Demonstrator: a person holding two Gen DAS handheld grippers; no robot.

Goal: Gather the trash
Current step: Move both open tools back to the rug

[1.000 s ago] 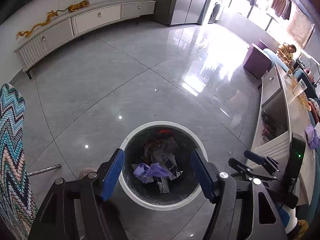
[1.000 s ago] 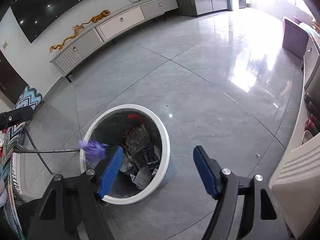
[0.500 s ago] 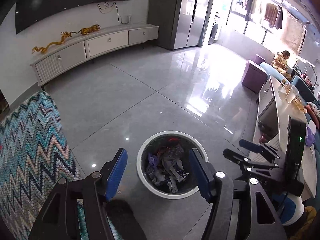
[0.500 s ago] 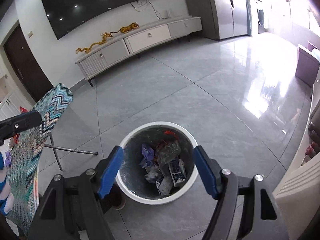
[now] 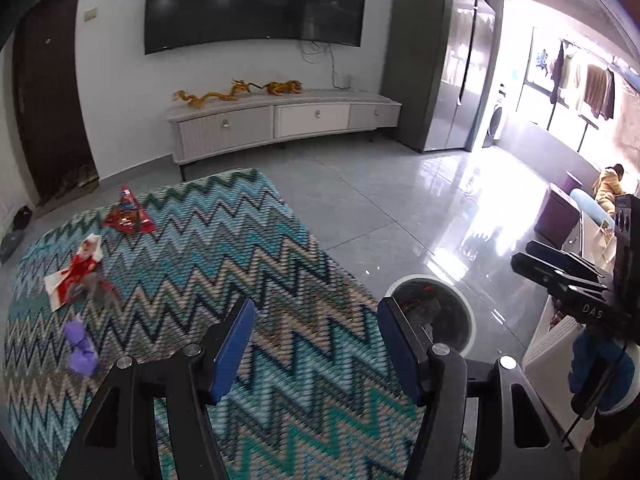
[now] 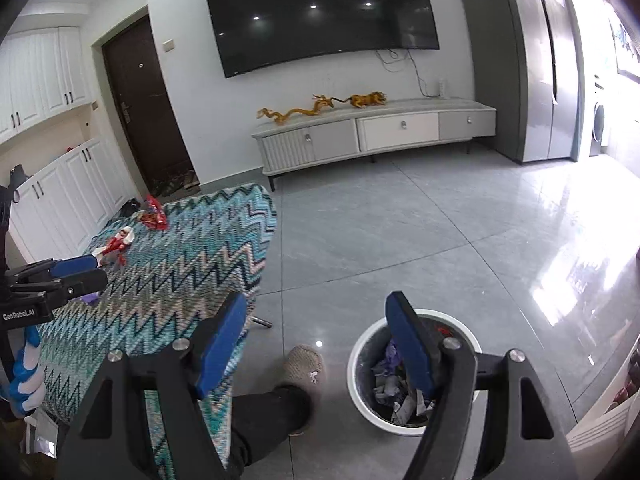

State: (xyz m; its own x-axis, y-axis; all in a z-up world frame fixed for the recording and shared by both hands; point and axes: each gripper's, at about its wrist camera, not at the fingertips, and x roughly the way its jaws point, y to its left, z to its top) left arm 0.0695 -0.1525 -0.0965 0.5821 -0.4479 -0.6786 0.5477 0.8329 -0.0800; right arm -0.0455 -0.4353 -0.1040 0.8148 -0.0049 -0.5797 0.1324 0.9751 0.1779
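Across the near left of the room stretched a table under a zigzag cloth (image 5: 224, 264), and three scraps of trash lay on its left part: a red wrapper (image 5: 129, 216) farthest away, a red-and-white wrapper (image 5: 78, 274) nearer, and a purple crumpled scrap (image 5: 82, 346) nearest. On the grey floor to the right of the table stood one white-rimmed trash bin (image 6: 414, 372), lined dark and holding crumpled papers with a purple scrap among them. A slippered foot (image 6: 302, 364) stood between table edge and bin. Far off, a TV cabinet (image 6: 372, 136) carried two golden figurines under a wall television (image 6: 320, 12). The left gripper (image 5: 316, 344) hovered above the cloth with fingers spread and nothing between them; the right gripper (image 6: 316, 340), likewise spread and empty, hung over the floor beside the bin, its right finger crossing the bin's rim in view.
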